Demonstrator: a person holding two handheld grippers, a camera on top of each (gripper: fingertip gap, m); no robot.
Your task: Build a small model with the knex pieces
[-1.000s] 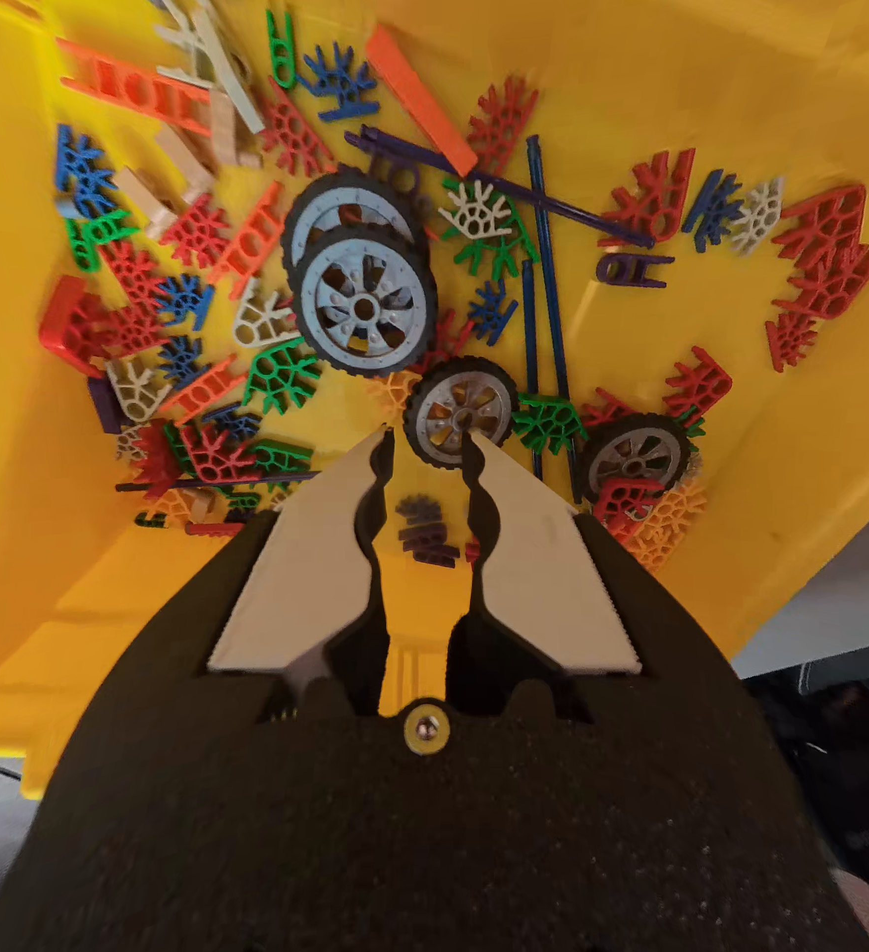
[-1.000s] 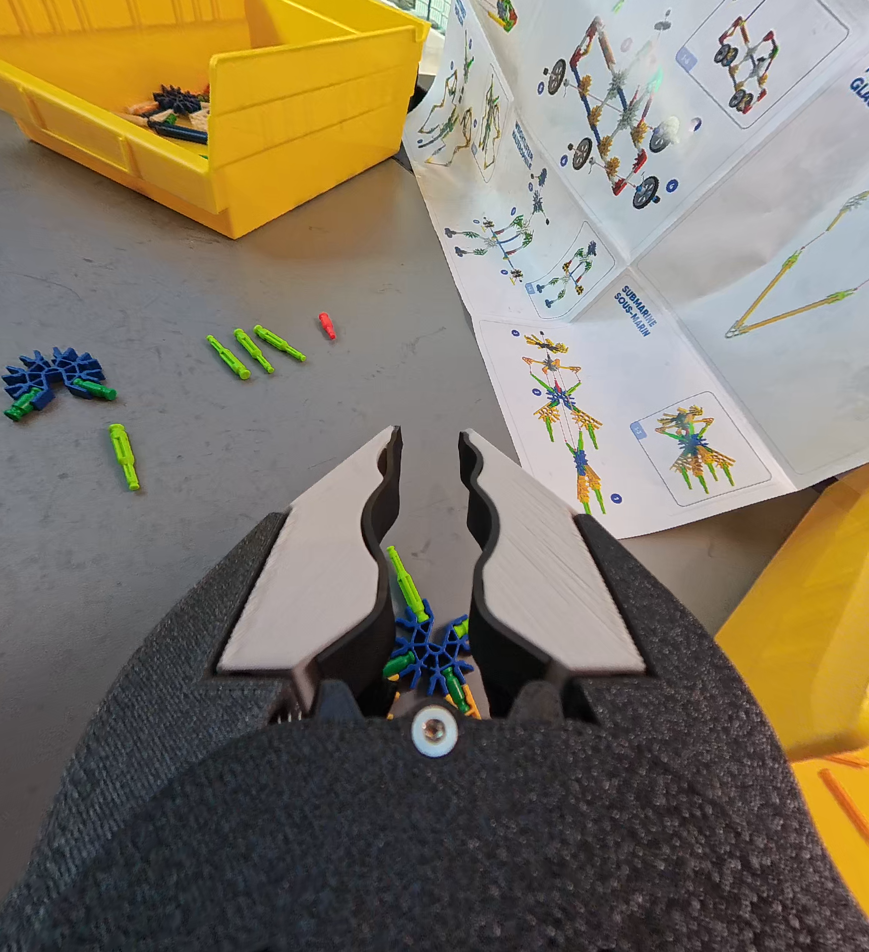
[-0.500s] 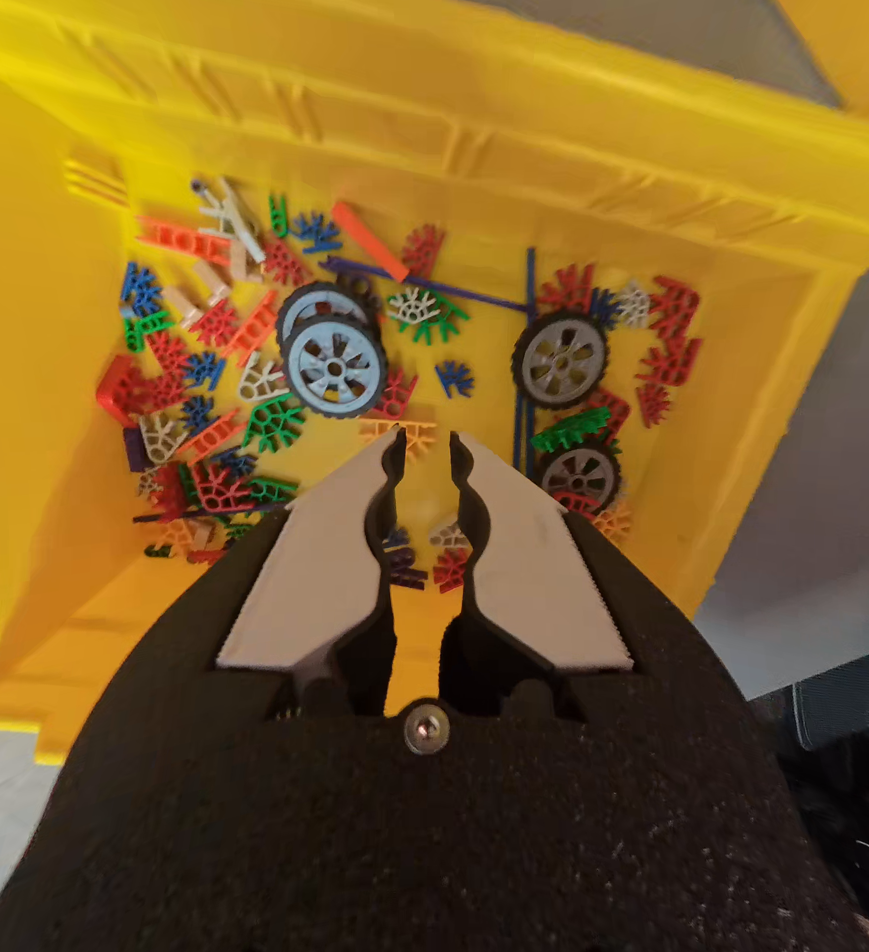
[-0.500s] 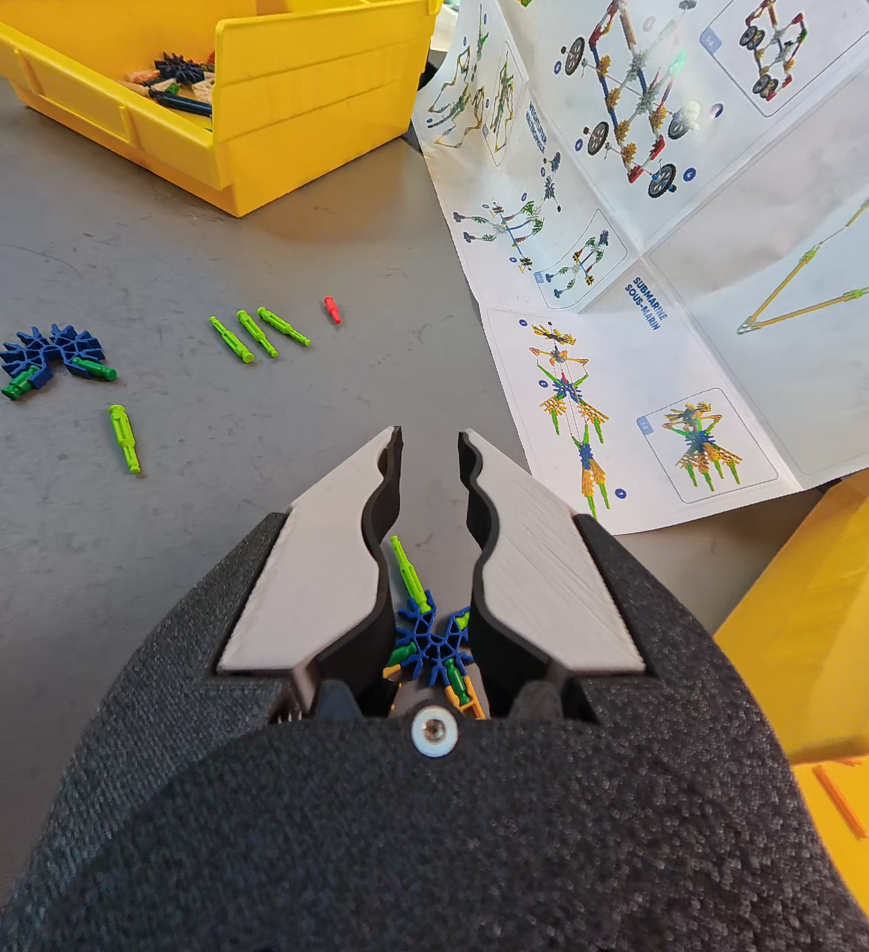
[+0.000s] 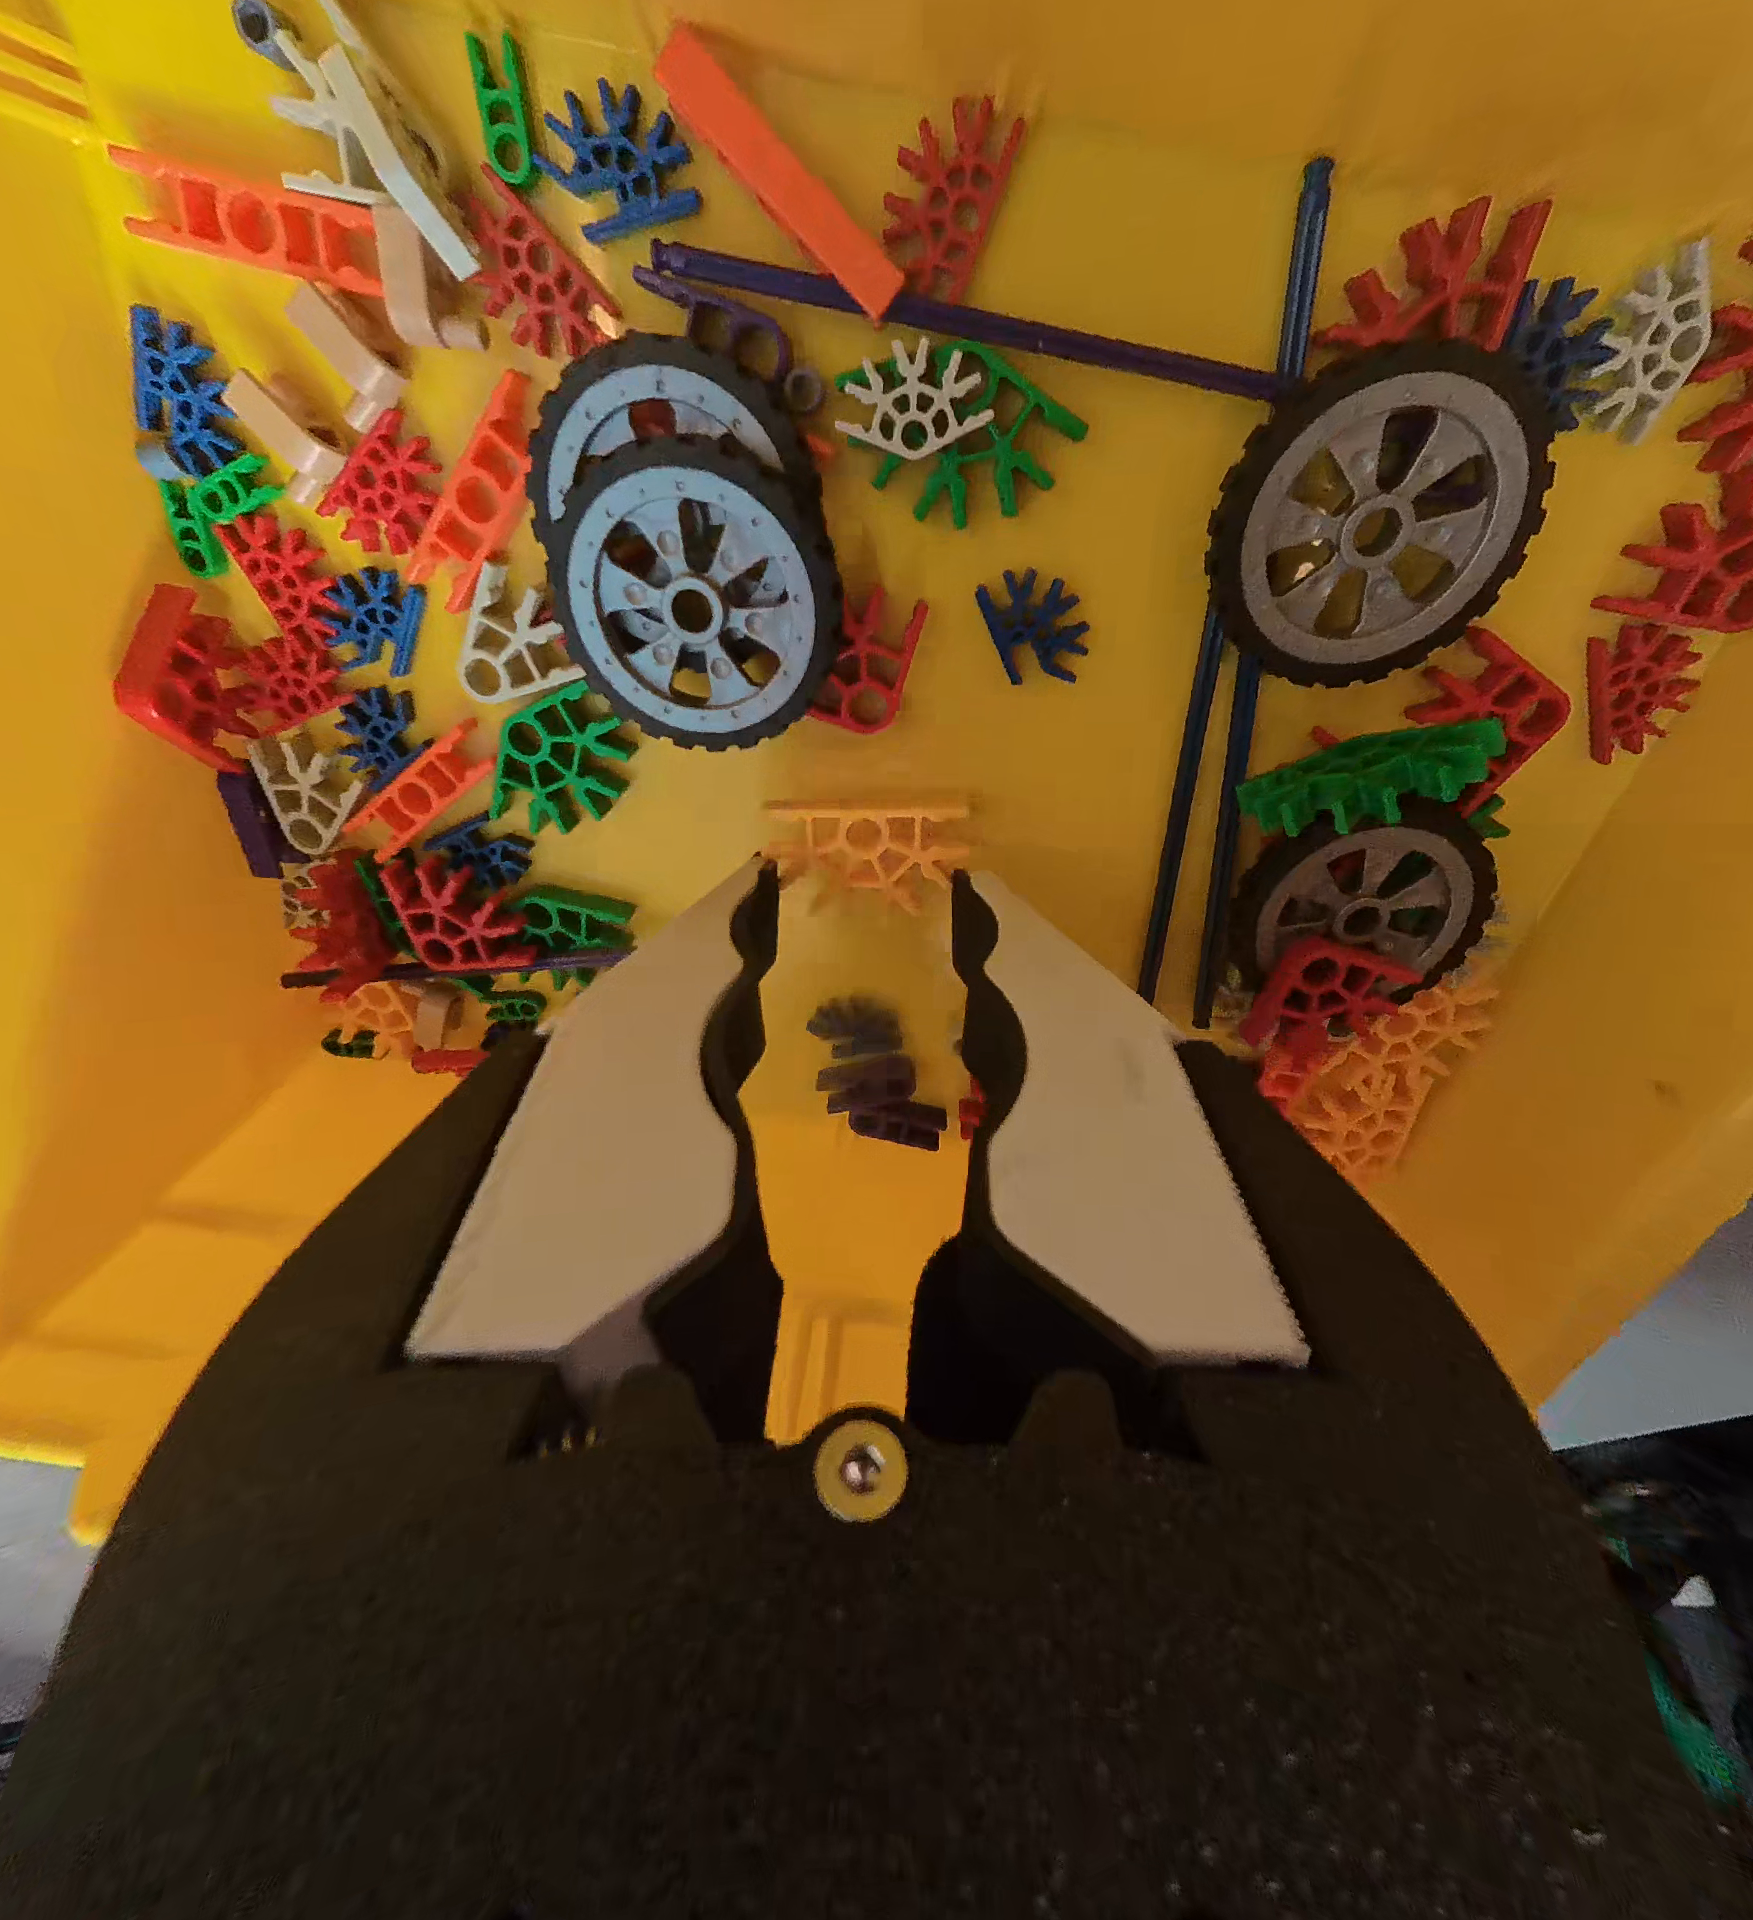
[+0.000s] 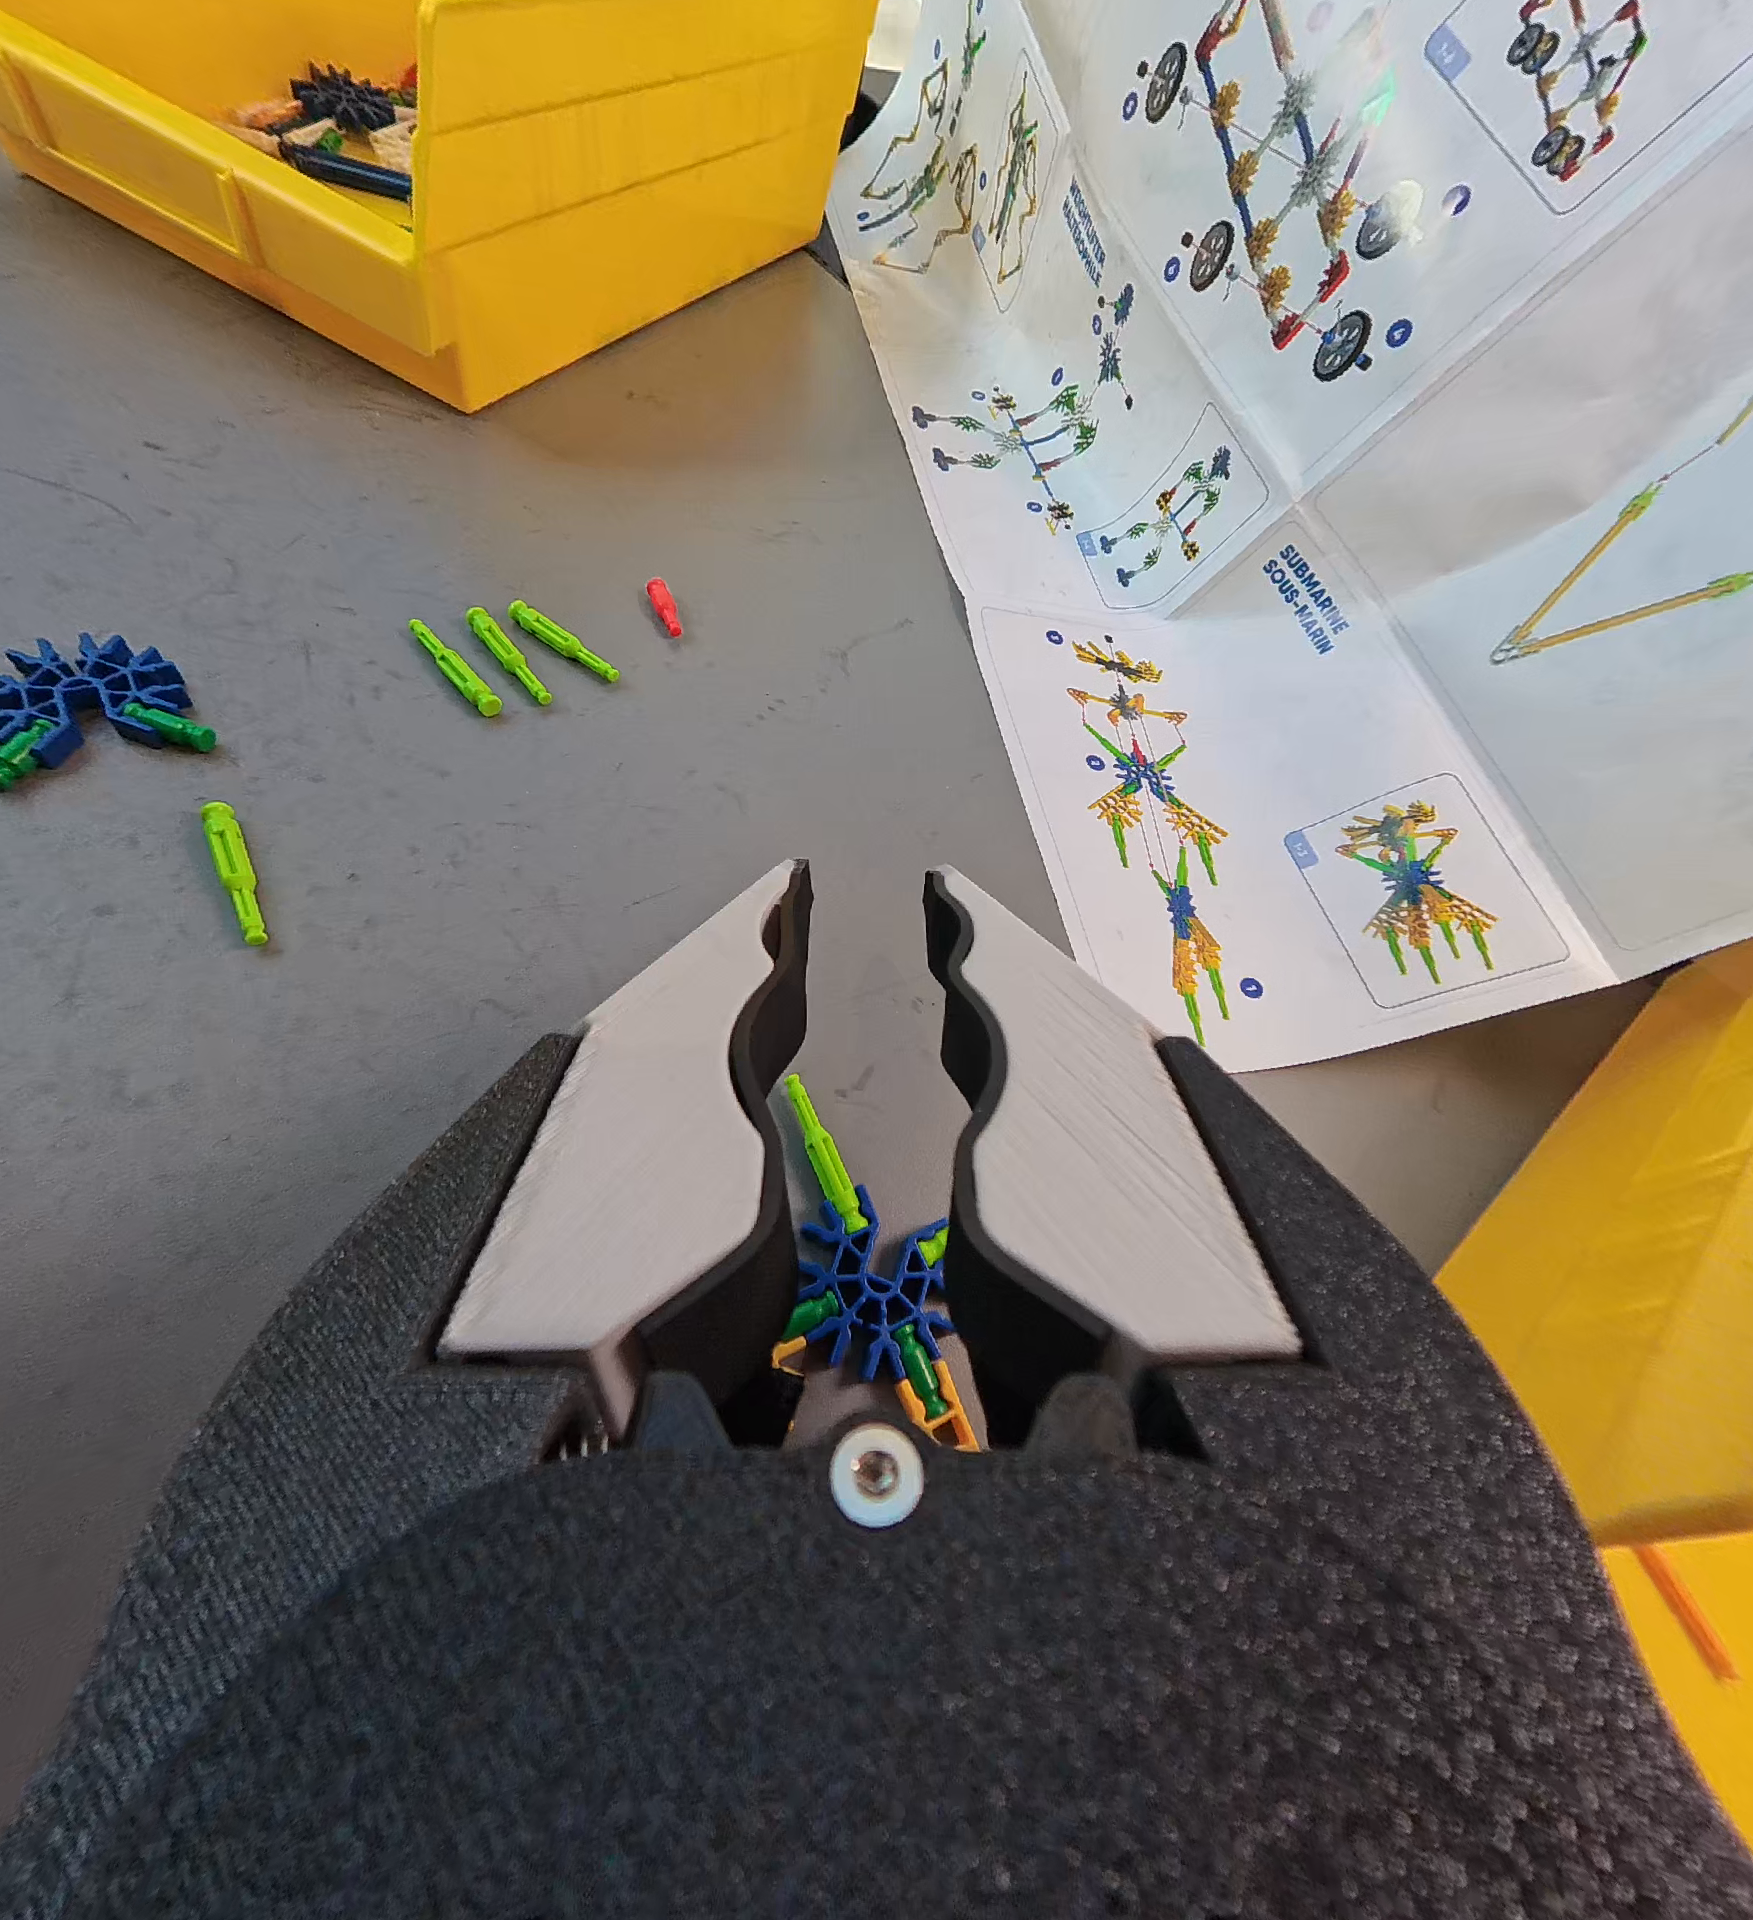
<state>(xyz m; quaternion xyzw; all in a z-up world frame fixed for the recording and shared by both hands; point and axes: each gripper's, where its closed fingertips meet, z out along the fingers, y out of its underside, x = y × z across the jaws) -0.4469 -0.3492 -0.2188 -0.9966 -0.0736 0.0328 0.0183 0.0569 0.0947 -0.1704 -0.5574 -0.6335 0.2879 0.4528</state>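
Note:
My left gripper [image 5: 864,883] is open and empty, low inside a yellow bin [image 5: 1111,727] of loose construction-toy pieces. Its tips are just short of a pale orange connector [image 5: 867,847]. Dark purple connectors [image 5: 877,1081] lie between its fingers. Two stacked blue-grey wheels [image 5: 690,613] lie up left, a grey wheel [image 5: 1381,525] up right and another [image 5: 1365,914] to the right. My right gripper [image 6: 867,883] is over the grey table, its tips slightly apart. A blue snowflake connector assembly [image 6: 872,1299] with green rods and yellow pieces is gripped deep between its fingers.
On the table [image 6: 436,1039] lie three green rods [image 6: 508,655], a red peg [image 6: 664,608], a single green rod [image 6: 233,873] and a blue connector pair [image 6: 82,696]. A yellow bin [image 6: 591,156] stands far left, a printed sheet [image 6: 1474,520] right, another bin [image 6: 1682,1247] near right. Some 70 cm of space lies between my two pairs of fingers. From my left tips it is roughly 8 cm to the grey wheel [image 5: 1381,525]; from my right, 60 cm.
The left gripper drew back, came down into the bin again and opened wider. The grey wheel once at its tips now lies at the right, baring the orange connector. The right gripper barely moved.

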